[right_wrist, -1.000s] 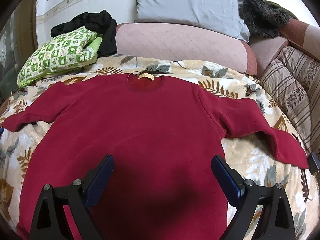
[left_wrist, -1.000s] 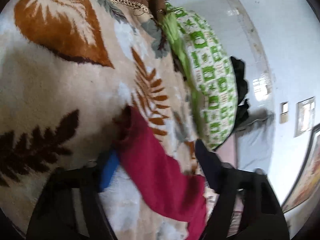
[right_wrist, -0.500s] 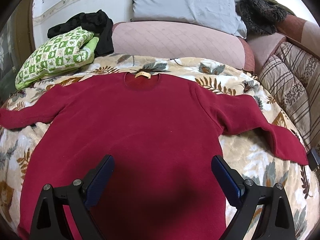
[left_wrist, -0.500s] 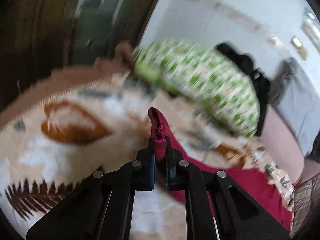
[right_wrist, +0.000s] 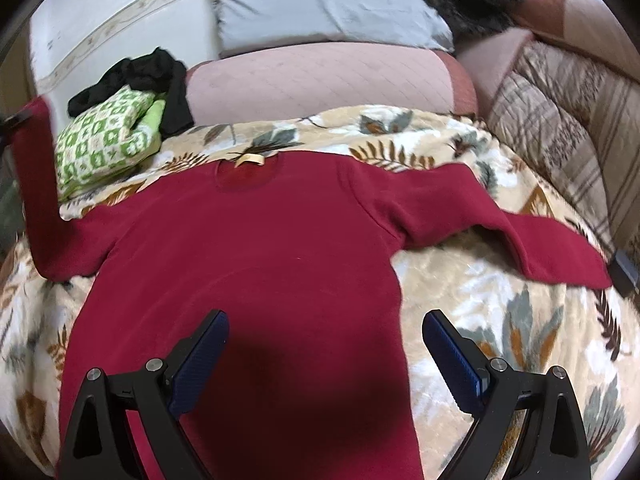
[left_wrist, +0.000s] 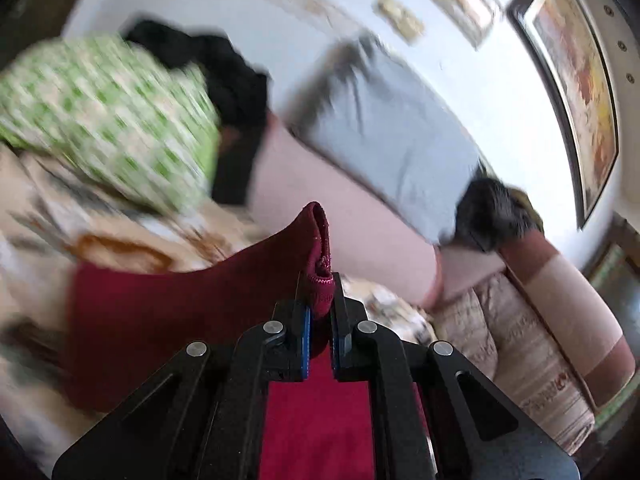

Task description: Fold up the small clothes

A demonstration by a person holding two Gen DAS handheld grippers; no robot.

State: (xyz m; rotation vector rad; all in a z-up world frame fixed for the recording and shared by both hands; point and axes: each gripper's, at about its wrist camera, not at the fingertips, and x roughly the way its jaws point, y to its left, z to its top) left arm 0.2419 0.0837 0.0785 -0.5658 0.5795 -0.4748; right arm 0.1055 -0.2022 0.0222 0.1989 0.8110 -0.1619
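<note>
Left gripper (left_wrist: 319,320) clamped on sleeve cuff (left_wrist: 320,276), lifted at sweater's (right_wrist: 248,280) left edge w/ body lying rightward, so fold goes across; right gripper (right_wrist: 325,346) open, over hem.

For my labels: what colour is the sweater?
Dark red sweater, clearest in the right wrist view.
</note>
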